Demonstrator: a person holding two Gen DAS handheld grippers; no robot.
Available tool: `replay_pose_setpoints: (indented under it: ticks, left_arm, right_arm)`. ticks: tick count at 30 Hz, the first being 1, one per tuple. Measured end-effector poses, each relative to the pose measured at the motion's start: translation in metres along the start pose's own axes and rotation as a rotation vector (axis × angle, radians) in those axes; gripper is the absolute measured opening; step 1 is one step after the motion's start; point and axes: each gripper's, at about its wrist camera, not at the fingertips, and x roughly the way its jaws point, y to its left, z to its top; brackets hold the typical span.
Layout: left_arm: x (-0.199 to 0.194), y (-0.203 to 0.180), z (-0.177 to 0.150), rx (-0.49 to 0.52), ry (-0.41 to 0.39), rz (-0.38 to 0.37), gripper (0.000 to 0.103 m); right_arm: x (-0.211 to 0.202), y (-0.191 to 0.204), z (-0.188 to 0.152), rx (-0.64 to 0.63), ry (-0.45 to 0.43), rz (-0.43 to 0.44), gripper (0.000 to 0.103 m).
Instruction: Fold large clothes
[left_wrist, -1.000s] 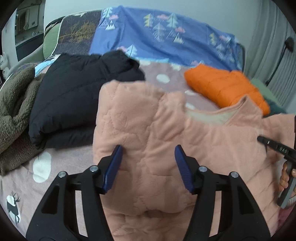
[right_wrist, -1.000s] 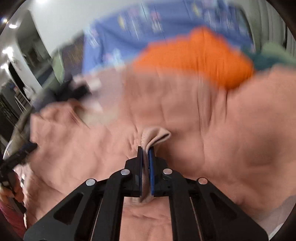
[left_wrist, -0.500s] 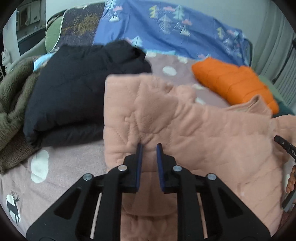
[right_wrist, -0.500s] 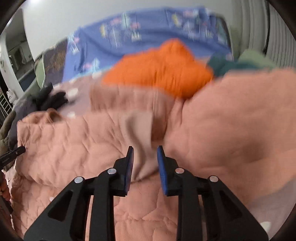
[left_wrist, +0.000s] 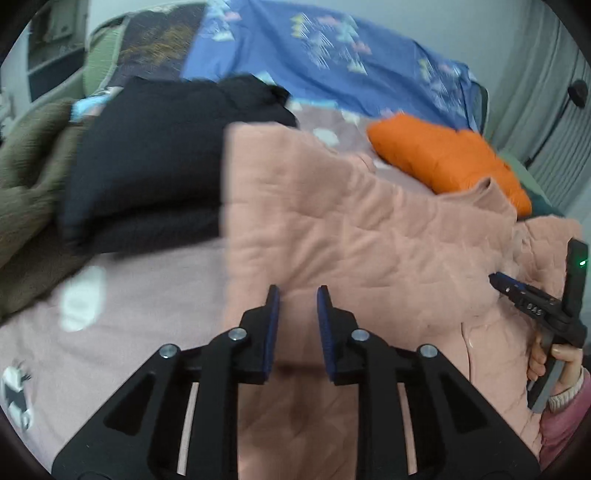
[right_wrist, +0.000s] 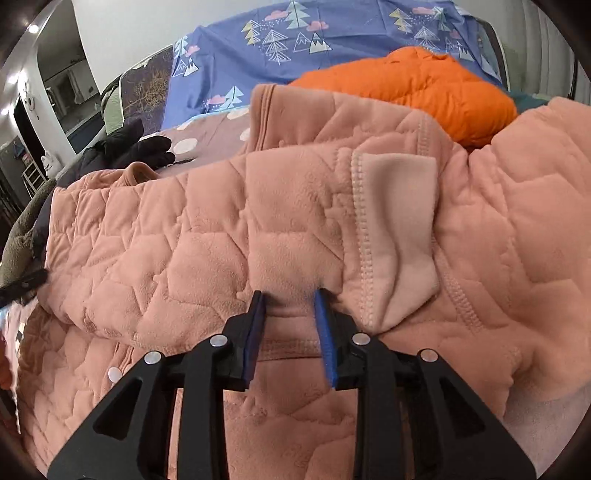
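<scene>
OK, live now: pink quilted jacket is spread on the bed, right in front of both tongs, w/ a sleeve folded across the body; its pale cuff lies just right of my right gripper. Left gripper hangs over the jacket's left part near its straight folded edge, jaws narrow but apart, having just parted a bit, nothing pinched btwn them as far as I can see. Right gripper jaws have been easing apart too: narrow gap, blue pads either side of a fleece ridge by the cuff seam, tips look to be touching fabric but I don't read a real clamp, so I'd call it let go. From the left cam I can see the right tool in the person's hand at the far right edge of the jacket. Progress, my guess: sleeves look tucked in, body not yet halved, so maybe mid-fold on this piece. Black jacket and orange jacket sit folded-ish further back, prob done; olive fleece at left looks heaped, likely to do. Next I'd expect a regrab at hem or shoulders to fold the body over.
</scene>
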Motion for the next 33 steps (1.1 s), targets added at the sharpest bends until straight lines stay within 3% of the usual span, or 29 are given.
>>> replay_pose_setpoints:
  ticks: [3,7,9,10,13,16,19,21,22,23,24,25,27,30,33]
  left_arm:
    - [-0.028,0.007,-0.013,0.042,-0.022,0.018,0.026]
    - [-0.029,-0.004,-0.037,0.19,0.055,0.051,0.028]
    - [-0.015,-0.016,-0.043,0.264,0.067,0.144,0.038]
    - [-0.008,-0.02,-0.041,0.284,0.058,0.185,0.049]
    - [0.008,-0.025,-0.029,0.292,0.031,0.236,0.053]
    - [0.006,-0.019,-0.015,0.236,-0.018,0.267,0.049]
    - [0.005,0.009,-0.017,0.183,0.002,0.336,0.051]
    - [0.005,0.029,-0.027,0.116,0.029,0.297,0.052]
    - [0.001,0.033,-0.031,0.096,0.03,0.313,0.043]
    - [-0.003,0.034,-0.033,0.09,0.031,0.358,0.022]
    - [-0.012,0.039,-0.034,0.067,0.033,0.35,0.02]
    - [-0.019,0.041,-0.034,0.034,0.028,0.297,0.02]
    - [-0.043,0.036,-0.027,-0.03,-0.006,0.141,0.017]
    - [-0.062,-0.009,-0.011,0.106,-0.087,0.077,0.017]
    - [-0.046,-0.06,0.002,0.246,-0.113,0.033,0.017]
  right_arm:
    - [-0.003,0.0,-0.005,-0.021,-0.013,-0.019,0.03]
    - [-0.002,0.002,-0.011,-0.026,-0.024,-0.023,0.03]
    - [0.004,0.002,-0.003,-0.015,-0.026,-0.01,0.031]
    - [0.006,0.005,-0.001,-0.013,-0.027,-0.007,0.031]
    - [0.006,0.002,0.0,0.005,-0.033,0.015,0.031]
    - [0.006,0.002,0.001,0.01,-0.034,0.023,0.031]
    - [0.005,0.002,0.001,0.009,-0.036,0.027,0.031]
    - [0.005,0.001,0.001,0.013,-0.038,0.033,0.031]
    - [0.005,0.0,0.001,0.015,-0.038,0.035,0.031]
    - [0.005,-0.001,0.0,0.019,-0.038,0.04,0.031]
    - [0.005,-0.001,0.0,0.021,-0.038,0.043,0.031]
    - [0.005,-0.001,0.0,0.021,-0.038,0.044,0.031]
    - [0.005,0.0,0.0,0.018,-0.039,0.042,0.032]
    - [0.006,0.002,0.001,0.011,-0.037,0.048,0.036]
    - [0.006,0.003,0.001,0.005,-0.038,0.043,0.037]
